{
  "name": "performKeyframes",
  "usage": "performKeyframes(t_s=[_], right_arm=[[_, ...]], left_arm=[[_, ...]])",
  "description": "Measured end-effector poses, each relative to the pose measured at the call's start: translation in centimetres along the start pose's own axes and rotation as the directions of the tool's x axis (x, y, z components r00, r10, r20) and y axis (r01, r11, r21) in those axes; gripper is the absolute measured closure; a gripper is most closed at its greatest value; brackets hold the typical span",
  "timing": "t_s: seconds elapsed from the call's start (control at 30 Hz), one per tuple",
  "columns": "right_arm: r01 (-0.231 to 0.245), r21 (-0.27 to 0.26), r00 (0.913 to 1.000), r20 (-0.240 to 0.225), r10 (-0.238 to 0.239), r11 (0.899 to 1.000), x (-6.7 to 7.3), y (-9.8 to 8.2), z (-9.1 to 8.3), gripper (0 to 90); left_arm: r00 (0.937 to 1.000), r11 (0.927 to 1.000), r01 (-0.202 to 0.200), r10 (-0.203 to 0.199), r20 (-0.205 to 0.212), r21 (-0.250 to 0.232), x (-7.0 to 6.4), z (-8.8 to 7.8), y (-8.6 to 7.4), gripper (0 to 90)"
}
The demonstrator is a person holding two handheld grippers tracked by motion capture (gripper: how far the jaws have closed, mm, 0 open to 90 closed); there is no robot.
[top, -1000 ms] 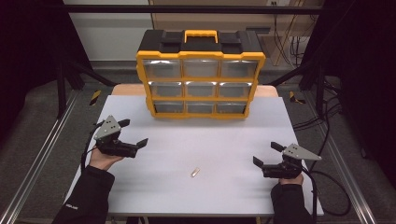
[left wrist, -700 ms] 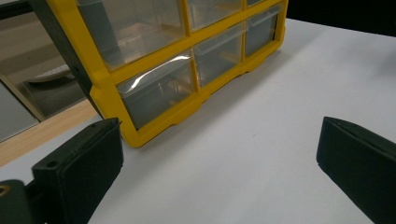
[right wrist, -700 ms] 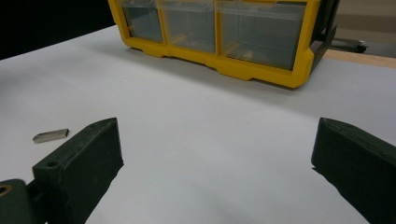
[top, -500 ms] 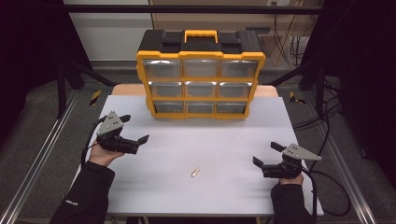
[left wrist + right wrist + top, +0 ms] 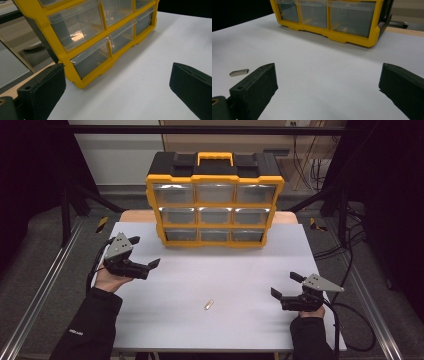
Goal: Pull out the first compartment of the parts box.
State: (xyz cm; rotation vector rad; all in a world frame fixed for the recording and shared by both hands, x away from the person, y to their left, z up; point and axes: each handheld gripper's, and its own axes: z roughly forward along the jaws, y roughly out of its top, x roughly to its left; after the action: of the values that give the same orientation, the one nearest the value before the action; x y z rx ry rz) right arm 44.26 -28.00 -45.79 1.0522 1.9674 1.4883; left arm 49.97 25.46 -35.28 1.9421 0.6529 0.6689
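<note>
A small metal piece (image 5: 209, 304) lies flat on the white bench (image 5: 230, 330), in the lower middle of the high view. It is short and bar-shaped, with a dull silver-beige surface, and nothing touches it. In the right gripper view the same piece (image 5: 239, 72) shows at the left edge, just beyond the left finger, looking like a little rectangular block.

At the upper middle of the high view stands a drawer cabinet (image 5: 215, 200) with a yellow plastic frame, a black top and a yellow carry handle. It has nine clear drawers in three rows of three, with a smooth and slightly glossy front. It rests on the far part of the bench, well apart from the metal piece.

The left gripper (image 5: 141, 257) is at the left of the frame, near the lower left corner of the cabinet, held in a hand (image 5: 111, 280) with a dark sleeve. Its fingers (image 5: 42, 90) are matte black blocks, spread wide, with nothing between them. The right gripper (image 5: 285, 286) is at the lower right, close to the right edge of the bench. Its fingers (image 5: 254, 90) are spread wide too and hold nothing.

Between the two grippers the bench surface is plain, smooth and open, with free room around the metal piece on all sides.
</note>
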Motion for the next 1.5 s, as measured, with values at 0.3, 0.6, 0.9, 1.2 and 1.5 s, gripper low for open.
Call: performKeyframes(t_s=[0.3, 0.6, 0.9, 1.2, 1.5], right_arm=[[0.001, 0.001, 1.0, 0.001, -0.001, 1.0, 0.0, 0.0, 0.0, 2.1], [-0.001, 0.006, 1.0, 0.0, 0.001, 1.0, 0.0, 0.0, 0.0, 2.1], [0.001, 0.005, 1.0, -0.001, -0.001, 1.0, 0.0, 0.0, 0.0, 2.1], [-0.001, 0.006, 1.0, 0.0, 0.001, 1.0, 0.0, 0.0, 0.0, 2.1], [0.0, 0.004, 1.0, 0.0, 0.0, 1.0, 0.0, 0.0, 0.1, 2.1]], left_arm=[[0.9997, 0.9996, -0.026, 0.026, -0.002, 0.012, 0.1, 0.2, 0.7, 0.1], [0.9986, 0.9983, -0.054, 0.054, -0.001, 0.022, 0.0, 0.6, 1.4, 0.1], [0.9973, 0.9971, -0.074, 0.074, -0.005, 0.018, 0.2, 0.7, 2.3, 0.1], [0.9957, 0.9958, -0.091, 0.091, -0.016, 0.01, 0.5, 0.7, 3.1, 0.1], [0.9931, 0.9933, -0.115, 0.115, -0.021, 0.016, 0.6, 0.9, 3.9, 0.1]])
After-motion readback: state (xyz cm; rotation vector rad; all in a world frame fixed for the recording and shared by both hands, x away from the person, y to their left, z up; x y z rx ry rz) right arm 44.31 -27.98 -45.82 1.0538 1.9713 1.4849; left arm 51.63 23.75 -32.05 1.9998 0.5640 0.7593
